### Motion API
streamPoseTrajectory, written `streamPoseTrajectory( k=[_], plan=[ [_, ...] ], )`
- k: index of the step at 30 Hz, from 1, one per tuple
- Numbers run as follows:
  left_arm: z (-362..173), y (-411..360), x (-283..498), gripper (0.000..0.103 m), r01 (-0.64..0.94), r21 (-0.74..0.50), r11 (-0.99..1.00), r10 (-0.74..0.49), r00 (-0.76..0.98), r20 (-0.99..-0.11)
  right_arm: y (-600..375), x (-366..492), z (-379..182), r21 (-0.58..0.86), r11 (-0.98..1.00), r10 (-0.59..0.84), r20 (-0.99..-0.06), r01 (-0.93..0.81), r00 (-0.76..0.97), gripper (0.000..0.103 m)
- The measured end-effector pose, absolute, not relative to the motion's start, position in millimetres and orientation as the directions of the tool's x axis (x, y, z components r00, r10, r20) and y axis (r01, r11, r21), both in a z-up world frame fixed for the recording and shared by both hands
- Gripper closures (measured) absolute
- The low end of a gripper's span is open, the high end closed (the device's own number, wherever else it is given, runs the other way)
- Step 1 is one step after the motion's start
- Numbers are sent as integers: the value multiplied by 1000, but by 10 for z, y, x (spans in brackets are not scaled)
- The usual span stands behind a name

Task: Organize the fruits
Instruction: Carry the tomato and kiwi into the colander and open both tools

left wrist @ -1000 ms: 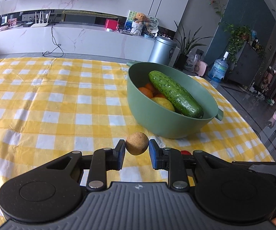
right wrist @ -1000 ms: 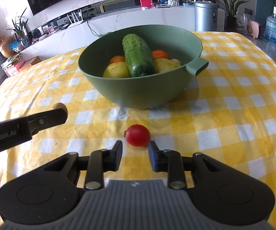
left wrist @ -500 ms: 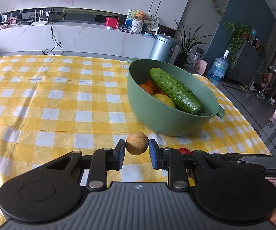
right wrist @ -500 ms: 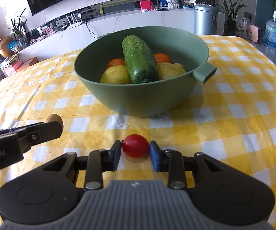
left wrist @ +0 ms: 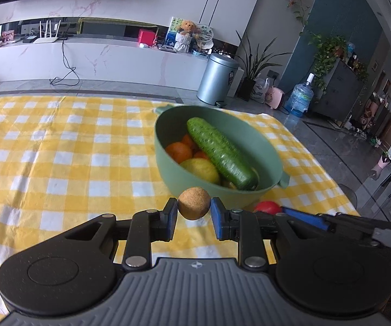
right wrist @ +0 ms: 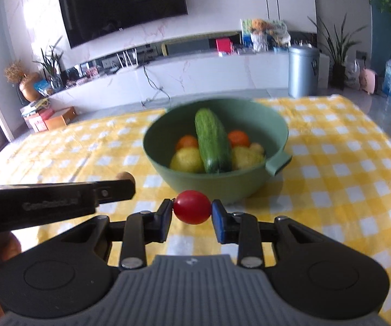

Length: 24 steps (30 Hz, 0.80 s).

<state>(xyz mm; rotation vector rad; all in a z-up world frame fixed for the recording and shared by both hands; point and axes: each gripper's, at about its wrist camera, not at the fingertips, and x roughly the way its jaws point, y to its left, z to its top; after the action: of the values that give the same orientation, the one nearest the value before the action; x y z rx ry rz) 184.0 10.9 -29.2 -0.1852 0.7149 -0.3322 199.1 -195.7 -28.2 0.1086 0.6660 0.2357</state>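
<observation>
Both grippers sit higher than a second ago: the bowl has dropped toward frame centre in each wrist view and more of the room shows above it. The red tomato (right wrist: 192, 207), loose on the cloth before, is now pinched between the right gripper (right wrist: 191, 218) pads, low centre of the right view, in front of the bowl wall. The left gripper (left wrist: 194, 216) keeps its clamp on the round tan fruit (left wrist: 194, 203), low centre of the left view, unchanged in the grip. Both views are blurred.

Green bowl (left wrist: 252, 195) stands on the yellow checked tablecloth (left wrist: 59, 163), mid-frame. Inside: a cucumber (left wrist: 221, 153) lying across the top, propped on the other fruit; oranges (left wrist: 179, 152) toward the far side; lemons (right wrist: 187, 159) either side of the cucumber on the near side. A small pale piece beside the right-hand lemon is too blurred to name.

In the left view the tomato shows lower right, beside the bowl base; in the right view the left gripper crosses the left edge.
</observation>
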Motion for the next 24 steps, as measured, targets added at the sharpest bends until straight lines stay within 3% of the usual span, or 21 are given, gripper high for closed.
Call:
streamPoseTrajectory(
  k=[9, 17, 24],
  plan=[
    [-36, -57, 2289, 74, 264, -229, 937, -349, 691, -632, -2012, 2297, 163, 96, 963, 263, -536, -252, 802, 75],
    [-136, -77, 2663, 74, 284, -194, 939, -336, 634, -696, -1886, 2722, 154, -46, 943, 248, -563, -329, 789, 75],
    [-226, -131, 2833, 74, 282, -181, 942, -323, 622, -713, -2006, 3131, 75, -31, 959, 205, -607, -280, 768, 75]
  ],
)
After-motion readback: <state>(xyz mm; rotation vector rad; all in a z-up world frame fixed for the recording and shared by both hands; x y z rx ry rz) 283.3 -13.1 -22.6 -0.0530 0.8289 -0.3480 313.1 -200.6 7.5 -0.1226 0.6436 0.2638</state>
